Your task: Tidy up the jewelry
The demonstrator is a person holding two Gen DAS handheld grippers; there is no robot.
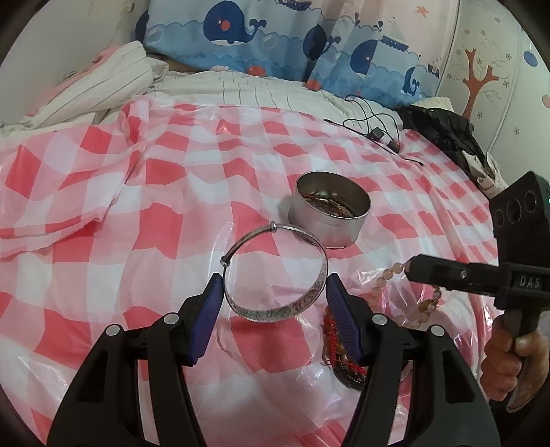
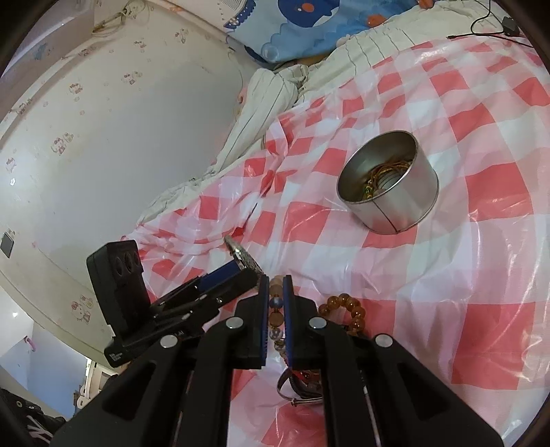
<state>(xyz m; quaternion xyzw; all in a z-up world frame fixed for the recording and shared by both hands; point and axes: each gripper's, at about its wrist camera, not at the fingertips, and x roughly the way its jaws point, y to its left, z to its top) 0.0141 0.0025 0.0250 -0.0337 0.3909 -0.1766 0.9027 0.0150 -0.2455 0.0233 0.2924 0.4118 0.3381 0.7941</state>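
My left gripper (image 1: 273,280) is shut on a silver bangle (image 1: 275,311), gripped across its width and held above the checked sheet. A round metal tin (image 1: 331,215) with several bracelets inside stands just beyond it; it also shows in the right wrist view (image 2: 390,182). My right gripper (image 2: 276,280) is shut on a pale pink bead bracelet (image 2: 276,318); in the left wrist view its beads (image 1: 386,275) hang from the right gripper (image 1: 410,266). An amber bead bracelet (image 2: 350,309) and a red cord bracelet (image 1: 331,326) lie on the sheet below.
A red-and-white checked plastic sheet (image 1: 154,223) covers the bed. A black cable with a small box (image 1: 376,132) lies behind the tin. Whale-print pillows (image 1: 240,31) and a black cloth (image 1: 443,127) are at the back. A wall (image 2: 103,137) is on the left.
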